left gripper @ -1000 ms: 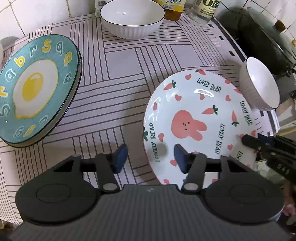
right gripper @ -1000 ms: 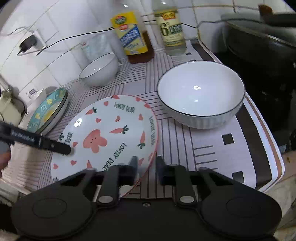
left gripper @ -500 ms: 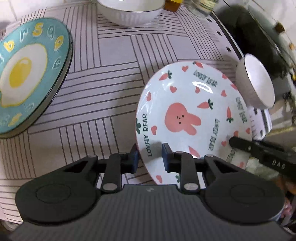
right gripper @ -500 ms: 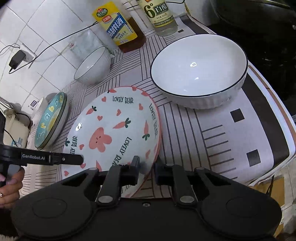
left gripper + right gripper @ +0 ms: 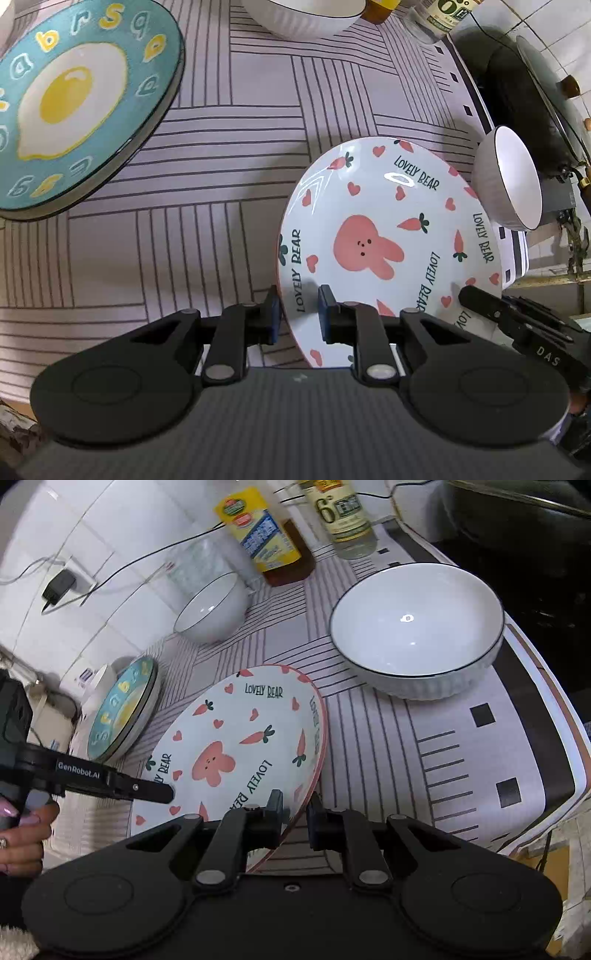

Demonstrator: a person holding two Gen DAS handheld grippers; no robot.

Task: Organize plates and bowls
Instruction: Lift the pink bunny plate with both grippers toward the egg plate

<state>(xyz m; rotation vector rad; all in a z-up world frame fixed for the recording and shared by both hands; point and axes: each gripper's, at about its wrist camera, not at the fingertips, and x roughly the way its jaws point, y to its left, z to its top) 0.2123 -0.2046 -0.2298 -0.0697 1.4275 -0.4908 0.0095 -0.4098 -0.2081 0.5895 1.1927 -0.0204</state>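
Observation:
A white rabbit plate (image 5: 388,229) with pink hearts and carrots is held tilted above the striped tablecloth. My left gripper (image 5: 297,314) is shut on its left rim. My right gripper (image 5: 295,812) is shut on its opposite rim; the plate also shows in the right wrist view (image 5: 240,746). A teal egg plate (image 5: 74,99) lies at the left on a stack, also in the right wrist view (image 5: 122,709). A white bowl (image 5: 413,627) sits at the right, another white bowl (image 5: 210,609) at the back.
Two bottles (image 5: 266,531) and a clear jar (image 5: 195,565) stand at the back by the tiled wall. A dark wok (image 5: 524,85) sits on the stove to the right. The table edge (image 5: 546,775) runs along the right.
My left gripper closed on the plate's rim. The plate has been lifted and tilted by both grippers, moving a little left, away from the right bowl.

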